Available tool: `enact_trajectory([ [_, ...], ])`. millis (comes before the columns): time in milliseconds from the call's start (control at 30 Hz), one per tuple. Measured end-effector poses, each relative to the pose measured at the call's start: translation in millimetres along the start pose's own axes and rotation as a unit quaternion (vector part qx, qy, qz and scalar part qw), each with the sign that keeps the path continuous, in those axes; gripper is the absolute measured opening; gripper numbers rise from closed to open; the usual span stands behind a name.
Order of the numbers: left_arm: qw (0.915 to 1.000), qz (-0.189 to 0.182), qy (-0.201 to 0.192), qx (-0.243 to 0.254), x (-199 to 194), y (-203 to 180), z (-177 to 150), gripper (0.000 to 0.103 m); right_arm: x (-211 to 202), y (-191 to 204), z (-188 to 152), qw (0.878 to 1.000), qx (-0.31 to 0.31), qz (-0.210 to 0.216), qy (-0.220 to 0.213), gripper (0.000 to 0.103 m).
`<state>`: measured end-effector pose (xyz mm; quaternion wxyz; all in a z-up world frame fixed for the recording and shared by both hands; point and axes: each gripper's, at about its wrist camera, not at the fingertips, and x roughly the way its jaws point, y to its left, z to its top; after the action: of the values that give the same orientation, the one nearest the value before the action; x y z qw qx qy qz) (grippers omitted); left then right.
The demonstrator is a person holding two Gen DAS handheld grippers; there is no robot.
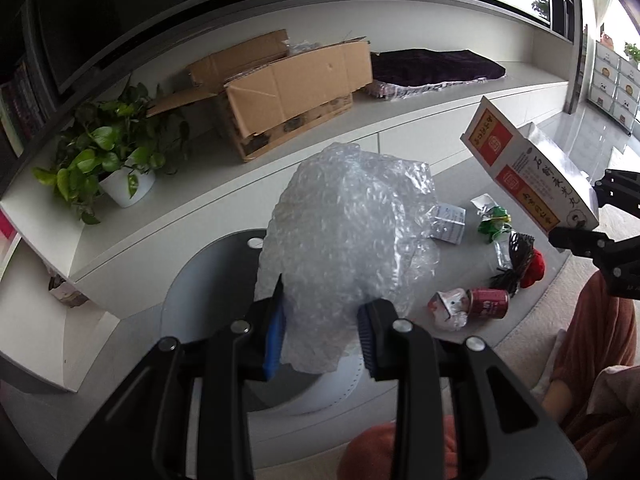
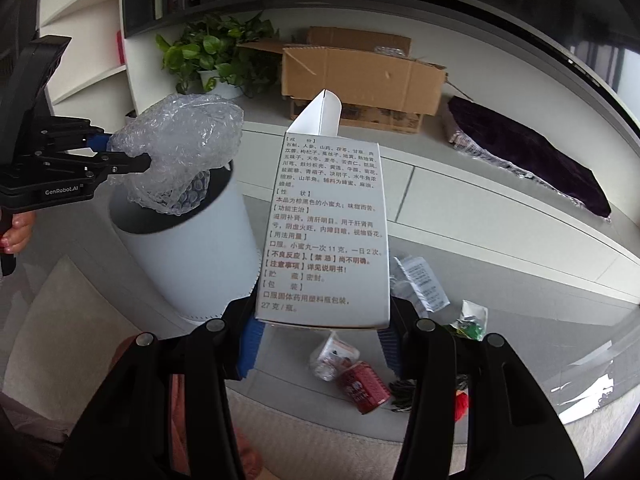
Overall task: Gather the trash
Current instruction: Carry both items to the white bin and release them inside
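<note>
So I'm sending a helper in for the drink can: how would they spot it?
Start at the white bin; right of it litter lies on the grey floor. The red can lies on its side beside a crumpled white carton, the only red cylinder there.

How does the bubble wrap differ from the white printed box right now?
The clear crumpled bubble wrap is soft and shapeless; the white printed cardboard box is rigid and flat-sided. The wrap hangs over the white cylindrical bin; the box is beside it. Both are gripped: wrap in the left tongs, box in the right tongs.
</note>
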<state>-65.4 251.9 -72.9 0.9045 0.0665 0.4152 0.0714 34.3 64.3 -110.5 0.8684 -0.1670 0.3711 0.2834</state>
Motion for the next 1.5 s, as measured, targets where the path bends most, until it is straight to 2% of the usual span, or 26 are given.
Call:
enact_trajectory([
  [167,0.9997,0.015,0.001,-0.018,-6,50,-18,0.032,14,50,27,0.999,-0.023,0.031,-0.007,0.047],
  [300,0.9995,0.018,0.008,-0.023,-3,73,-28,0.032,27,79,44,0.998,-0.036,0.046,-0.005,0.047],
  [733,0.999,-0.013,0.033,-0.028,41,115,-43,0.033,66,120,74,0.997,-0.053,0.062,0.018,0.048],
  [800,0.999,-0.017,0.033,-0.026,46,119,-44,0.036,69,123,77,0.996,-0.052,0.064,0.017,0.048],
  [867,0.999,-0.026,0.029,-0.023,46,122,-45,0.044,72,126,80,0.996,-0.052,0.066,0.018,0.048],
  [933,0.9992,-0.024,0.024,-0.022,45,124,-44,0.075,76,130,82,0.996,-0.051,0.07,0.02,0.048],
  [967,0.9995,-0.021,0.016,-0.02,43,124,-45,0.077,78,132,83,0.996,-0.051,0.071,0.021,0.048],
  [1333,0.9998,-0.002,0.006,-0.017,25,132,-53,0.077,96,158,94,0.994,-0.061,0.085,0.024,0.049],
  [1400,0.9998,-0.001,0.008,-0.02,24,134,-57,0.077,99,162,96,0.994,-0.065,0.086,0.026,0.054],
  [1467,0.9997,0.001,0.01,-0.023,22,136,-60,0.077,100,165,98,0.994,-0.065,0.086,0.025,0.068],
  [1500,0.9997,0.002,0.011,-0.024,21,137,-61,0.077,100,166,99,0.994,-0.066,0.087,0.023,0.068],
])
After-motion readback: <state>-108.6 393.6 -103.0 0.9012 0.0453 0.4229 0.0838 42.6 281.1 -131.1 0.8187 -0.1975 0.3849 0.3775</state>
